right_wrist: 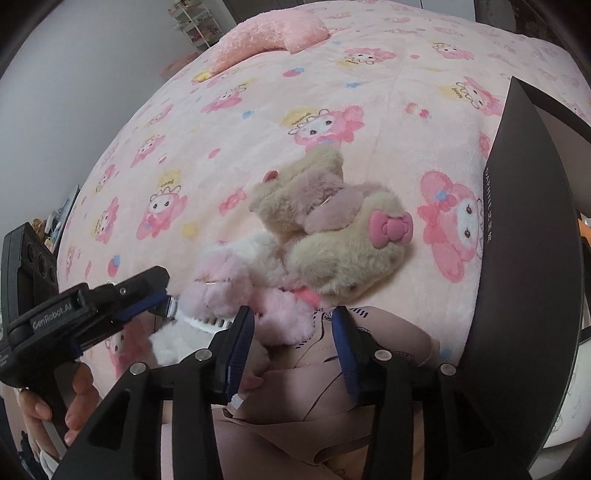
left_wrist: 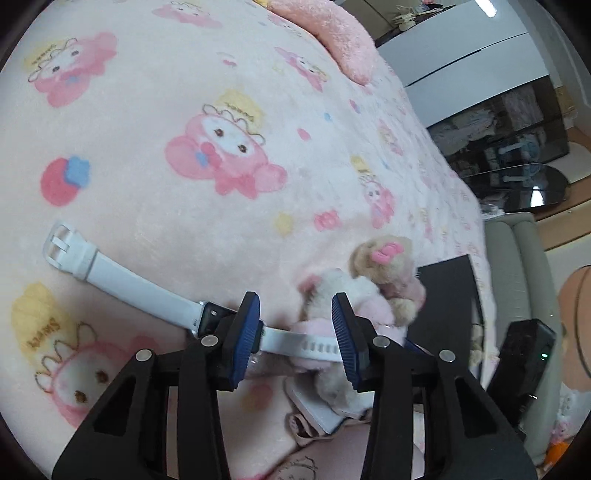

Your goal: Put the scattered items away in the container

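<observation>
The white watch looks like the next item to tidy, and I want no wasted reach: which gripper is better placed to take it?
Left: the left gripper stands open right over the white watch strap, while the right gripper hovers over the plush toys.

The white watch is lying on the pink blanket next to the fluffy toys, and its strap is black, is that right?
Not quite. The watch does lie on the pink blanket next to the fluffy toys, but its strap is white, not black, as the left wrist view shows.

Bedroom: bed with pink cartoon-print fleece blanket (left_wrist: 207, 110), fluffy pink pillow (right_wrist: 266, 33) at far end. Plain white wall (right_wrist: 74, 74), wire shelf rack (right_wrist: 195, 26) beyond. White wardrobe (left_wrist: 461, 48), dark glass cabinet (left_wrist: 506, 125), ceiling light (left_wrist: 485, 7).
</observation>
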The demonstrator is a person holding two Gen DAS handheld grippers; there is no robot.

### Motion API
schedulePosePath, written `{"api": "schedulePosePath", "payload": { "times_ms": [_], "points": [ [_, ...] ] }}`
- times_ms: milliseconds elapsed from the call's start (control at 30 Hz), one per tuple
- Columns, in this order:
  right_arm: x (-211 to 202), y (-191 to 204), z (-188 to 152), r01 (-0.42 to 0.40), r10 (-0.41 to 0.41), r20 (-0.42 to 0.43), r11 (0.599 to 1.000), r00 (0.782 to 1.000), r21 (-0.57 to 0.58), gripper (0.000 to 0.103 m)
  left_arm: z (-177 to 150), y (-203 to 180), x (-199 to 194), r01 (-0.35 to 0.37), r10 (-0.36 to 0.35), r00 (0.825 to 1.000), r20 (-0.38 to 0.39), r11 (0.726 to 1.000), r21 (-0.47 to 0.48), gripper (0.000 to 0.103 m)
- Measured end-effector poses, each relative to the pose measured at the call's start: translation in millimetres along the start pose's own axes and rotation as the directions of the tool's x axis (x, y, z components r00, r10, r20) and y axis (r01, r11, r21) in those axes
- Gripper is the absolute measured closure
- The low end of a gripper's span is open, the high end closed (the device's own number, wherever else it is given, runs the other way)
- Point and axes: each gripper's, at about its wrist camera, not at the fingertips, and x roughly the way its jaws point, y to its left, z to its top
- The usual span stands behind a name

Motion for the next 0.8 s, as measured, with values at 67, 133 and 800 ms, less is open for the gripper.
{"api": "schedulePosePath", "payload": {
  "times_ms": [67,133,800],
  "points": [
    [0.7,-2.6,0.7,0.010,-0.010,0.001,1.000,1.000,-0.006,0.064,-9.9,1.8,0.9,0.067,-0.067,0.996,-0.051,0.998,0.001,0.060],
    [6.6,-1.9,1.8,0.018,-0.019,-0.030,0.999,0.999,-0.027,0.063,-20.0,0.9,10.7,0.036,-0.033,0.993,-0.109,0.999,0.021,0.060],
    [31.0,-3.2,6.2,-0.072,0.070,-0.096,0.997,0.993,-0.014,0.063,-8.8,6.2,34.3,0.067,-0.067,0.997,-0.049,0.998,0.008,0.055]
  ]
}}
